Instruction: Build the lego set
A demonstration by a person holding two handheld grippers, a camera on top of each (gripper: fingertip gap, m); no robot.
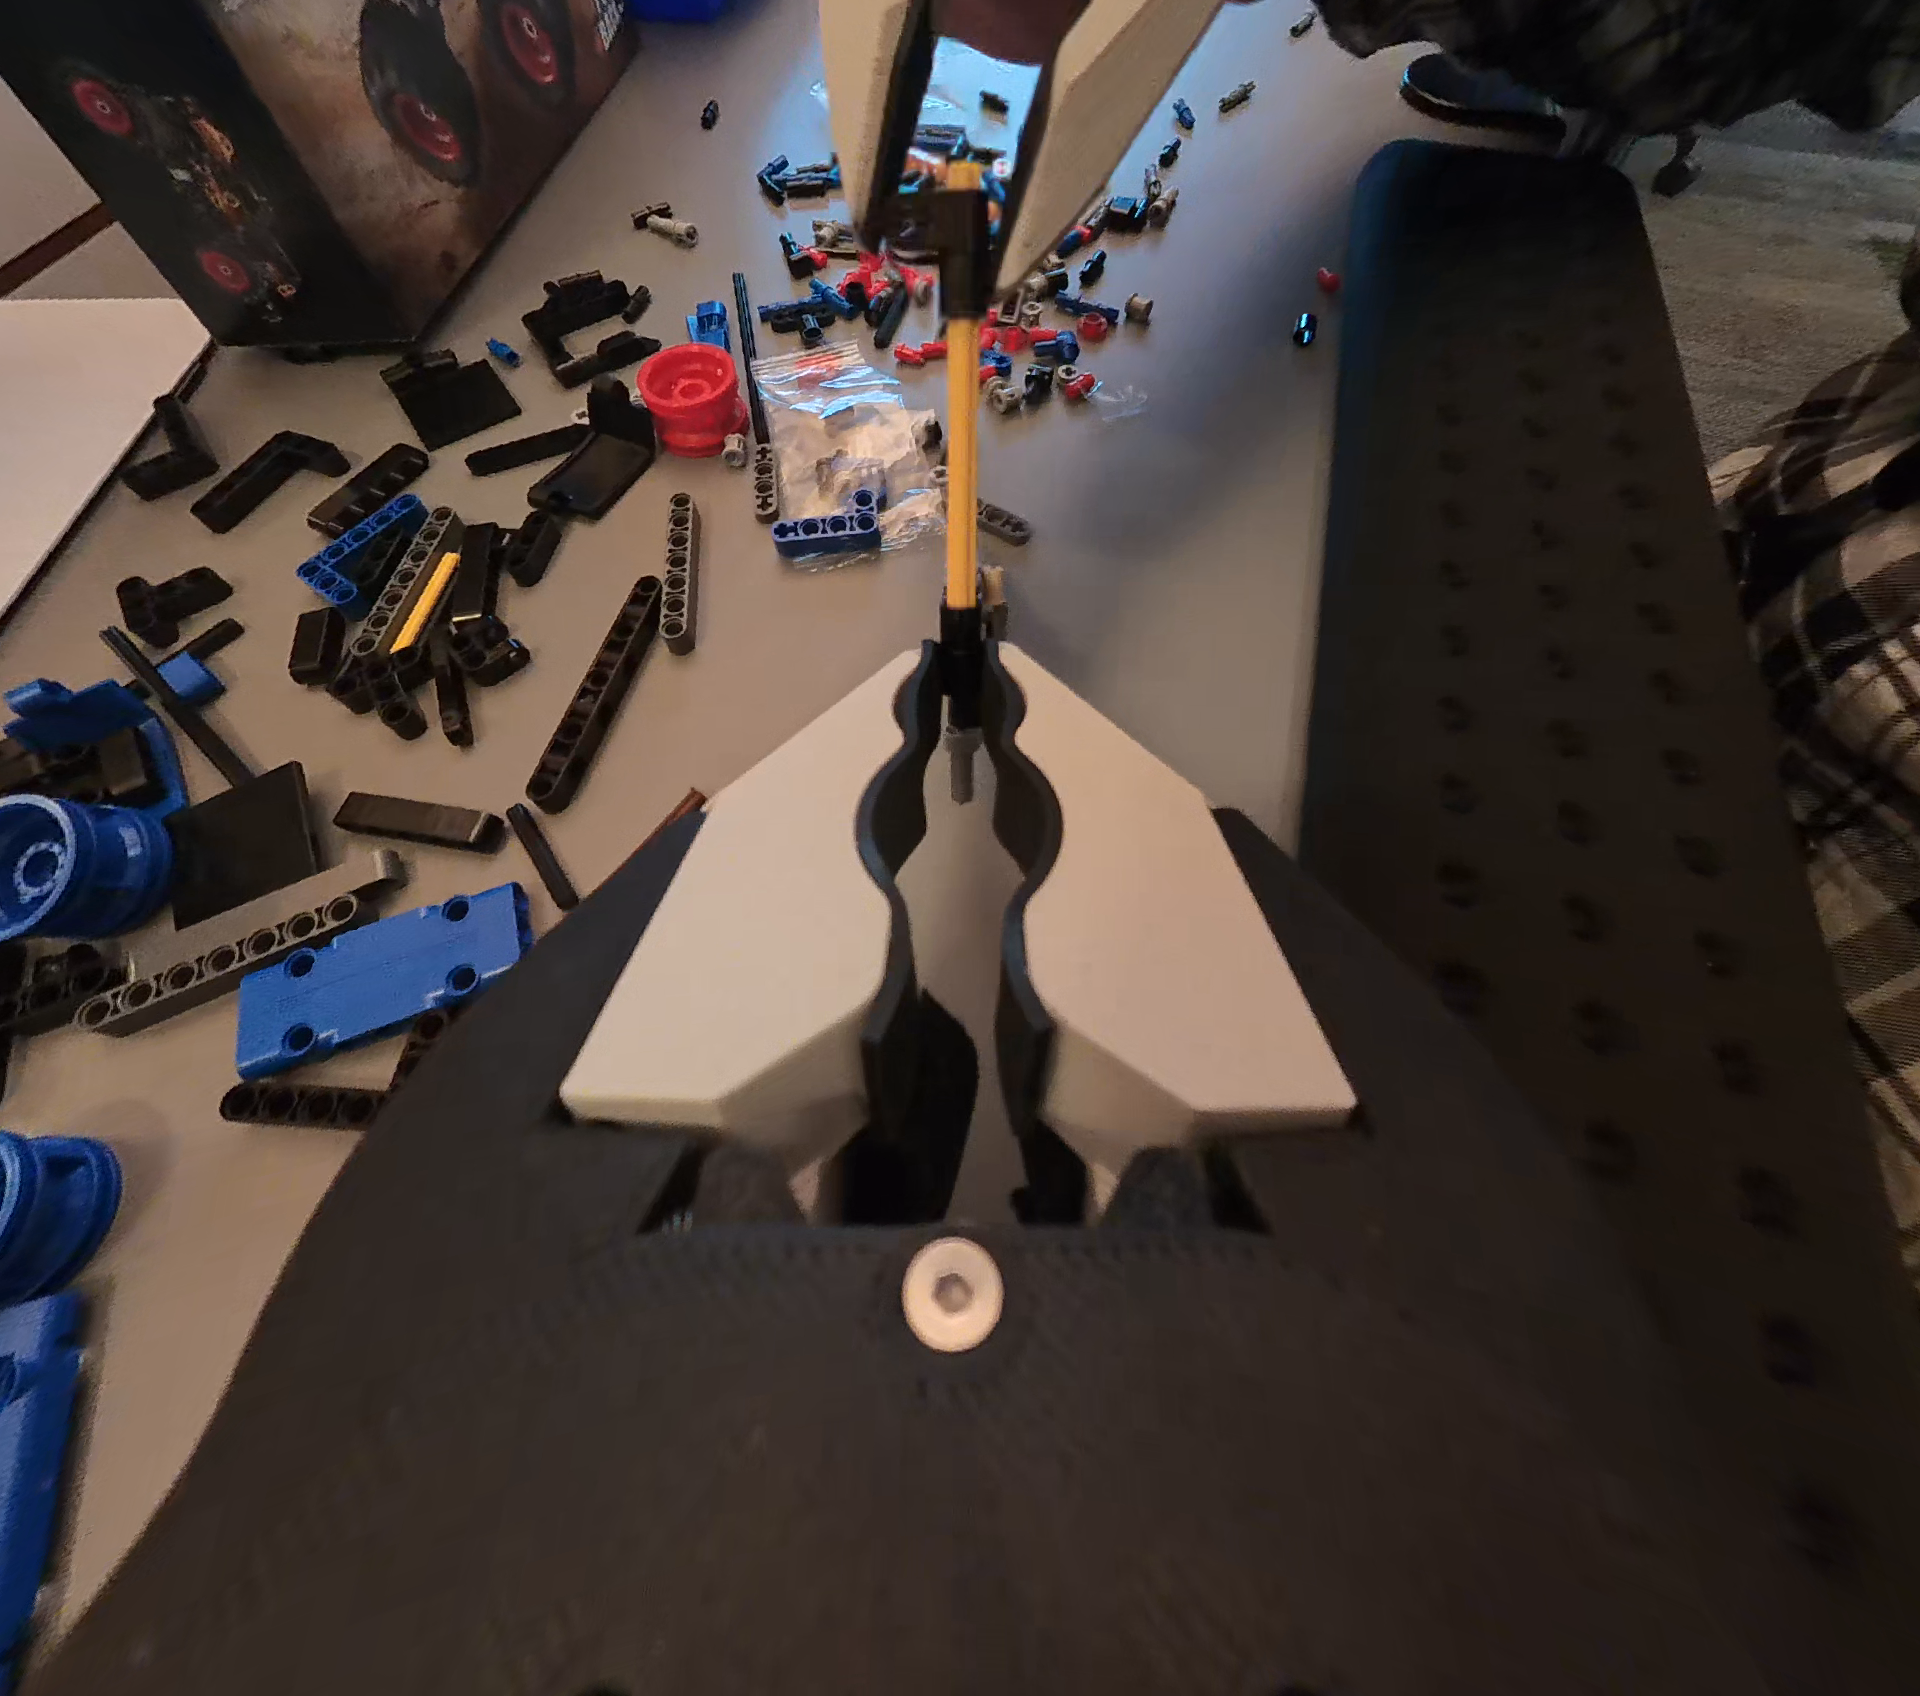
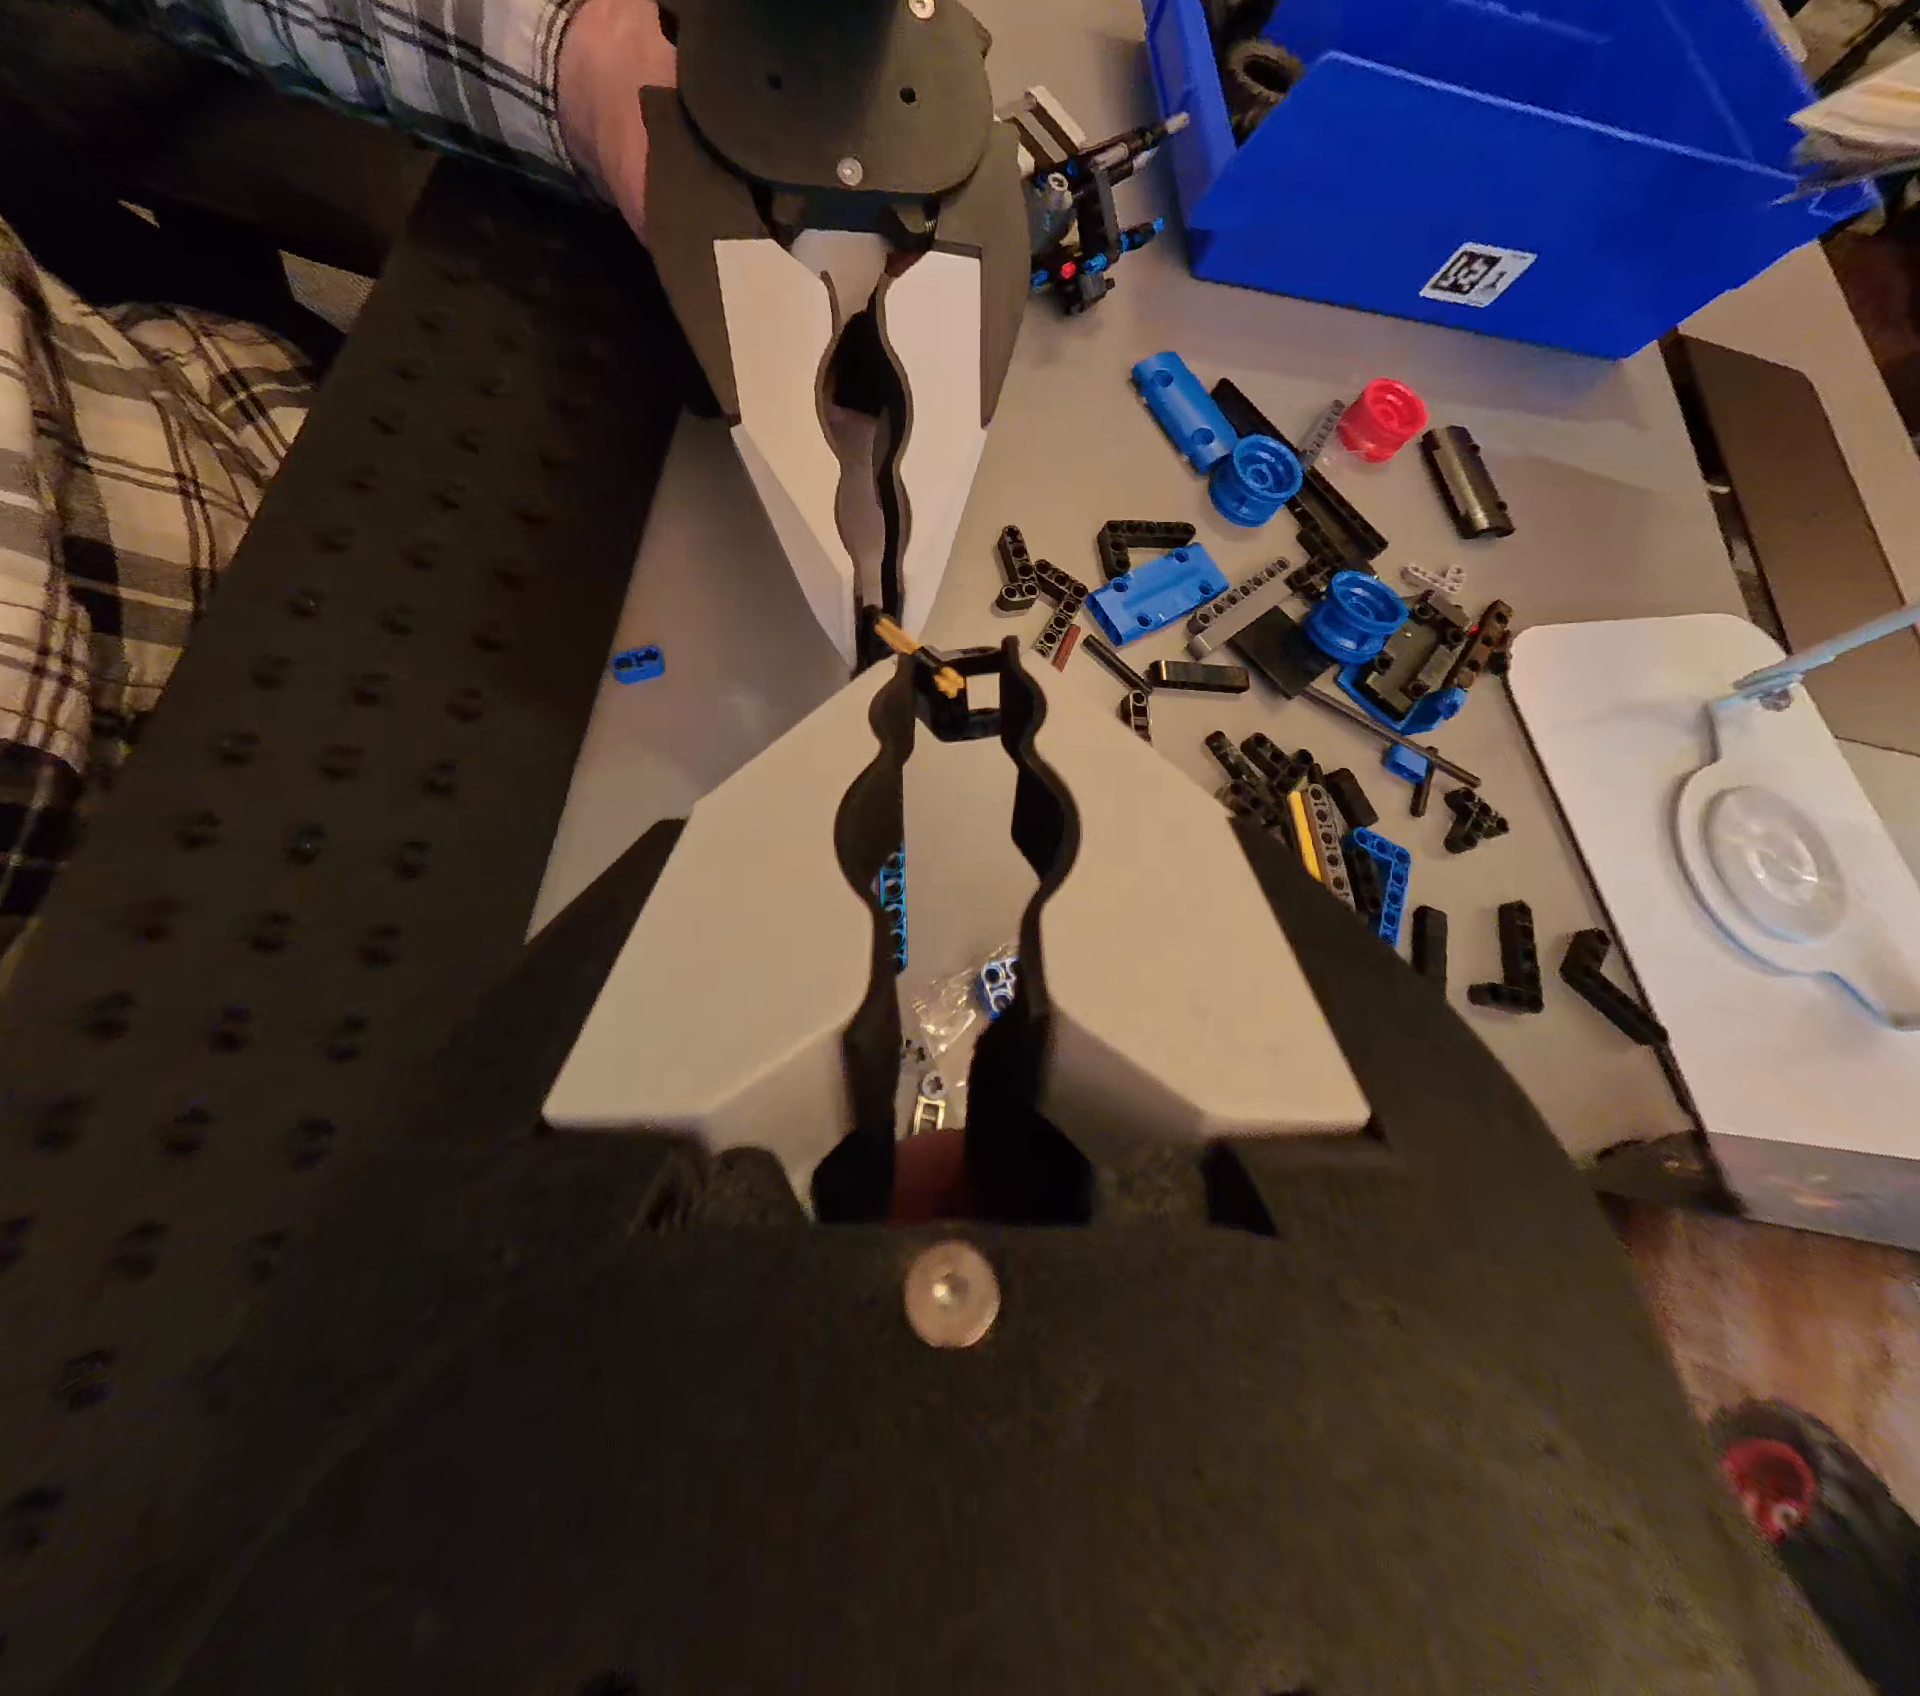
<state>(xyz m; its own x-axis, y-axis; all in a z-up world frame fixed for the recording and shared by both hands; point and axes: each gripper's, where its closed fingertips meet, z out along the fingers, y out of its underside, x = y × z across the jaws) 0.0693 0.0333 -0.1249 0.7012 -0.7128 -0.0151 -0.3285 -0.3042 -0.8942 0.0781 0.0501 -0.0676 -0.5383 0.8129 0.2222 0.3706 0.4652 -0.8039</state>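
A long yellow axle (image 1: 963, 451) spans the gap between my two grippers above the grey table (image 1: 1164, 524). My left gripper (image 1: 961, 659) is shut on a black connector (image 1: 958, 638) at the axle's near end. My right gripper (image 1: 951, 244) comes in from the top of the left wrist view, shut on another black connector (image 1: 958, 218) near the far end. In the right wrist view my right gripper (image 2: 956, 675) holds a black frame-like connector (image 2: 971, 696), with the axle (image 2: 894, 633) seen end-on. The left gripper (image 2: 878, 618) meets it tip to tip.
Loose black, blue and red pieces (image 1: 436, 586) lie over the table, with a red wheel hub (image 1: 691, 399) and a plastic bag (image 1: 842, 441). The set's box (image 1: 312, 36) stands far left. A blue bin (image 2: 1455, 140), a partial assembly (image 2: 1081, 212) and a black perforated panel (image 1: 1538, 607) flank the work. Tip to tip, the grippers are about 6 cm apart. Both grippers' tips are roughly 15 cm from the red wheel hub (image 1: 691, 399).
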